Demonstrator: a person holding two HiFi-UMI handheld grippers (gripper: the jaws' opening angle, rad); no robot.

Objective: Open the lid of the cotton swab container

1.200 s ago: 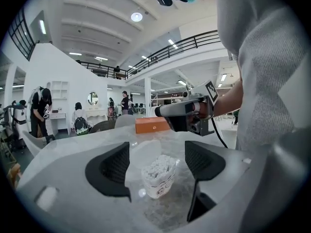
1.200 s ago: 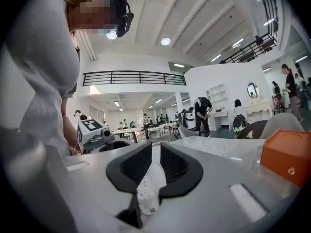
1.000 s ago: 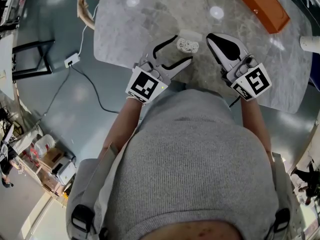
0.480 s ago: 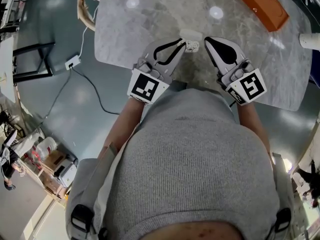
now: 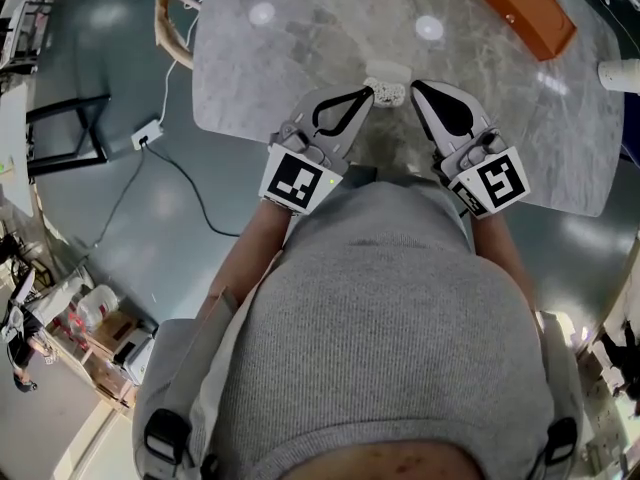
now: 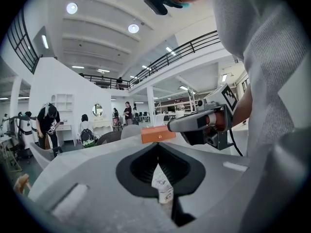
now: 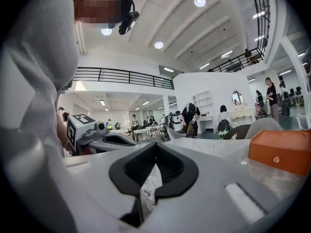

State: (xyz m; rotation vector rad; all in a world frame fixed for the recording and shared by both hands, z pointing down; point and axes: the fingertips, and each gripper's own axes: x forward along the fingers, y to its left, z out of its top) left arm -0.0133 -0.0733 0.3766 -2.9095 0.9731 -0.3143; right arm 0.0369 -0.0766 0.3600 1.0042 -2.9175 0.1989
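Grey sweater (image 5: 400,298) nearest, filling the lower head view; both forearms reach to the near edge of the marble table (image 5: 290,58); left gripper (image 5: 370,92) jaws have just been closing, now together, tip on the left edge of the container (image 5: 391,88), which shows in the slit between them; right gripper (image 5: 414,85) jaws together too, tip at the container's right edge, white swabs showing through its slit; whether either pinches a rim, cannot tell; the container sits on the table between both tips; farther back, orange box (image 5: 520,8) at the far right; white cable (image 5: 170,158) on the floor, left.
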